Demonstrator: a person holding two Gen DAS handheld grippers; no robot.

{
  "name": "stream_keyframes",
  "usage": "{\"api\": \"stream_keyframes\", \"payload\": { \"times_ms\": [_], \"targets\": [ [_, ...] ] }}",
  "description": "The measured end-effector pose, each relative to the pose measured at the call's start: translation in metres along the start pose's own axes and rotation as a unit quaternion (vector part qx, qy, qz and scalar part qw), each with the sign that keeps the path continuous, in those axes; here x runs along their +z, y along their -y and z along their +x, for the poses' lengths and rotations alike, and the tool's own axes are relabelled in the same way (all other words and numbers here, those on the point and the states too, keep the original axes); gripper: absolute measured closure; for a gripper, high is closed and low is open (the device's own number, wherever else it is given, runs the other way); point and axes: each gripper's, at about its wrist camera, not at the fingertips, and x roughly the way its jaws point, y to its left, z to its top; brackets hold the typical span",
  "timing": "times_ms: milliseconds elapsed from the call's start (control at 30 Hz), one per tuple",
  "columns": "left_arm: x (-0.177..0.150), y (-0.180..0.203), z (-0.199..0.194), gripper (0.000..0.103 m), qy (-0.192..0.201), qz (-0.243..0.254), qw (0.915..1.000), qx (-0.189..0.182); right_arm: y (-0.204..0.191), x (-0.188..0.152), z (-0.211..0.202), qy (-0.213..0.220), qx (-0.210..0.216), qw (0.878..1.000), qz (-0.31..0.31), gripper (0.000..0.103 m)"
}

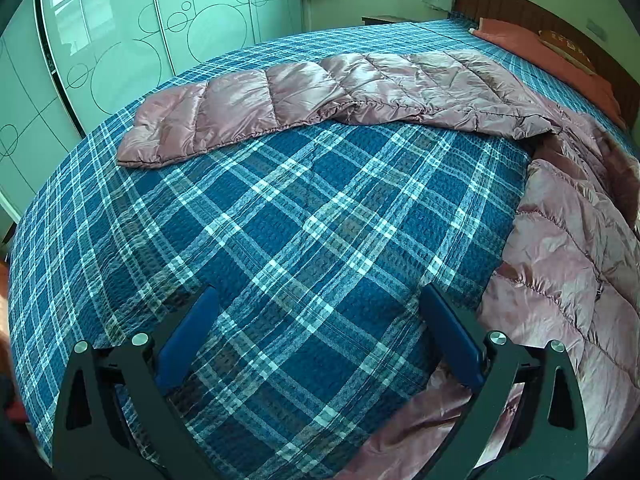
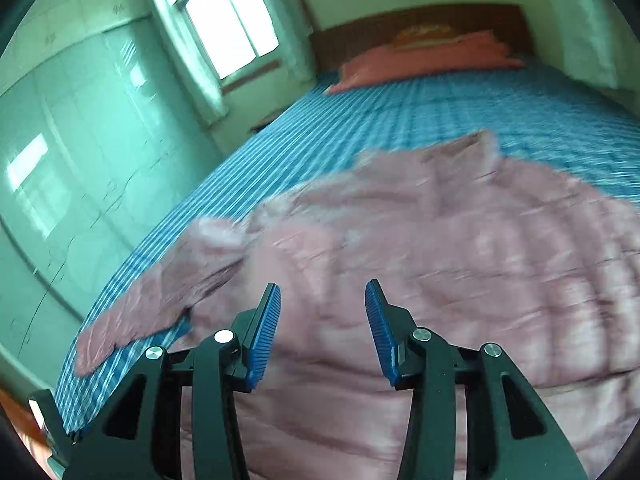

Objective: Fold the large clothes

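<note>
A pink quilted down jacket (image 1: 400,92) lies spread flat on a bed (image 1: 280,220) covered with a blue plaid sheet, which is how a bulky garment needs to lie before it is folded. In the left wrist view, one sleeve (image 1: 200,120) stretches straight out from the body toward ten o'clock, resting flat on the sheet, probably so it can be folded back across the body. The body of the jacket fills the frame from three o'clock down to five o'clock. A coral pillow (image 1: 552,56) sits against the wooden headboard at one o'clock, well apart from the jacket.

The left gripper (image 1: 320,328) hovers over bare sheet at six o'clock. Its blue fingers (image 1: 192,336) are spread wide and grip nothing; the right-hand finger sits just beside the jacket's edge, though contact cannot be confirmed.

The right wrist view is blurred. The right gripper (image 2: 323,320) sits above the jacket body (image 2: 440,260), which fills the middle and lower frame. Its ribbed blue fingers (image 2: 262,332) are parted about halfway, with only pink fabric visible behind the gap, and they hold nothing. The sleeve (image 2: 152,312) trails away toward eight o'clock.

Neither gripper has a hold on the garment, so the fold appears not yet begun.
</note>
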Motion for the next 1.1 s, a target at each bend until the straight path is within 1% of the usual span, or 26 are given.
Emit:
{"api": "stream_keyframes", "payload": {
  "times_ms": [33,67,133,167,200,233,267,300,367,433,467,533,567,600,633,667,700,767,800,833,867,933,967,1000,1067,1100],
  "targets": [
    [0.0,0.0,0.0,0.002,0.0,0.0,1.0,0.0,0.024,0.006,-0.007,0.008,-0.032,0.999,0.01,0.058],
    [0.0,0.0,0.001,0.002,0.001,0.0,1.0,0.001,0.05,0.01,-0.012,0.016,-0.076,0.997,0.019,0.058],
    [0.001,0.001,0.001,0.002,0.0,0.001,1.0,0.002,0.091,0.011,-0.013,0.015,-0.151,0.988,0.03,0.058],
    [0.001,0.001,0.001,0.002,0.0,0.002,1.0,0.003,0.111,0.008,-0.008,0.001,-0.187,0.982,0.033,0.059],
    [0.001,0.001,0.002,0.002,0.0,0.003,1.0,0.004,0.127,0.001,0.0,-0.019,-0.21,0.977,0.036,0.059],
    [0.001,0.001,0.001,0.002,0.001,0.002,1.0,0.003,0.139,-0.008,0.012,-0.048,-0.216,0.974,0.041,0.058],
    [0.001,0.001,0.002,0.002,0.001,0.002,1.0,0.003,0.147,-0.017,0.023,-0.073,-0.206,0.975,0.044,0.059],
    [0.0,0.001,0.001,0.002,0.0,0.002,1.0,0.002,0.146,-0.019,0.024,-0.066,-0.202,0.976,0.04,0.059],
    [0.0,0.001,0.001,0.002,0.001,0.002,1.0,0.002,0.141,-0.01,0.023,-0.073,-0.204,0.976,0.033,0.058],
    [0.0,0.001,0.001,0.002,0.001,0.002,1.0,0.003,0.136,0.009,0.018,-0.05,-0.192,0.979,0.038,0.058],
    [0.0,0.001,0.001,0.002,0.001,0.003,1.0,0.003,0.136,0.021,0.016,-0.03,-0.194,0.979,0.045,0.058],
    [0.0,0.001,0.001,0.002,0.001,0.002,1.0,0.002,0.141,0.036,0.022,-0.012,-0.203,0.978,0.052,0.058],
    [0.0,0.001,0.002,0.002,0.001,0.002,1.0,0.002,0.145,0.04,0.029,-0.011,-0.205,0.977,0.056,0.058],
    [0.0,0.001,0.001,0.002,0.001,0.002,1.0,0.002,0.151,0.041,0.041,-0.021,-0.207,0.976,0.062,0.058],
    [0.0,0.002,0.0,0.002,0.002,0.002,1.0,0.003,0.16,0.039,0.06,-0.051,-0.208,0.974,0.069,0.058],
    [0.0,0.002,0.001,0.002,0.001,0.002,1.0,0.003,0.167,0.034,0.076,-0.079,-0.201,0.974,0.07,0.052],
    [0.0,0.002,0.002,0.002,0.001,0.002,1.0,0.003,0.164,0.032,0.076,-0.07,-0.206,0.974,0.055,0.051],
    [-0.001,0.002,0.0,0.002,0.002,0.002,1.0,0.002,0.154,0.04,0.073,-0.076,-0.221,0.971,0.043,0.051],
    [0.0,0.002,0.001,0.002,0.002,0.002,1.0,0.002,0.146,0.042,0.064,-0.069,-0.211,0.974,0.048,0.051],
    [0.0,0.002,0.0,0.002,0.002,0.002,1.0,0.002,0.137,0.04,0.052,-0.052,-0.194,0.978,0.055,0.051],
    [0.0,0.002,0.0,0.002,0.003,0.003,1.0,0.003,0.132,0.038,0.046,-0.045,-0.188,0.98,0.053,0.051],
    [0.0,0.002,0.0,0.002,0.002,0.002,1.0,0.002,0.114,0.025,0.032,-0.028,-0.189,0.981,0.037,0.051],
    [0.0,0.002,0.0,0.002,0.002,0.002,1.0,0.002,0.11,0.016,0.03,-0.029,-0.189,0.981,0.033,0.05],
    [0.0,0.002,0.0,0.002,0.002,0.002,1.0,0.002,0.107,0.007,0.038,-0.042,-0.188,0.981,0.029,0.045],
    [0.0,0.002,0.001,0.002,0.002,0.003,1.0,0.003,0.111,-0.007,0.059,-0.069,-0.199,0.977,0.014,0.041],
    [-0.001,0.002,0.0,0.002,0.002,0.002,1.0,0.003,0.112,-0.007,0.052,-0.063,-0.204,0.977,0.009,0.041]
  ]
}}
